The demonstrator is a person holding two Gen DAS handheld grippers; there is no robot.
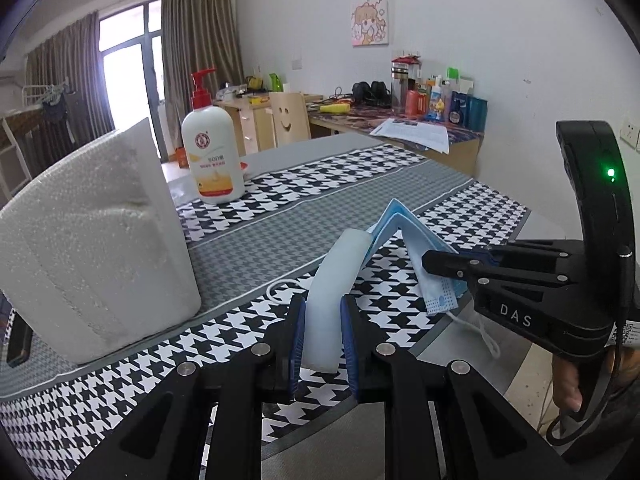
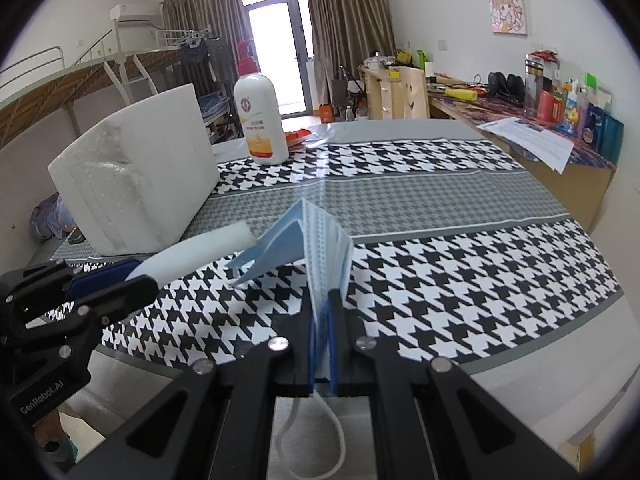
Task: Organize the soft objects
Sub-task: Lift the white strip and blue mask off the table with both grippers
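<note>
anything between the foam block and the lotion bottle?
Nothing: only bare houndstooth cloth between foam block and lotion bottle, clearest in the right wrist view.

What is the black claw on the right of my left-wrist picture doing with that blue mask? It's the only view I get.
Observer: The right gripper is shut on the face mask. Its blue pads pinch one edge, so the mask stands upright with its pleats fanned out.
Operator: And what does my own claw look like from over there?
Observer: The left gripper holds the white foam roll, and its side reads GenRobot.AI.
Operator: Is there anything behind the big white block?
Observer: A metal bunk bed with a ladder stands behind the foam block.
</note>
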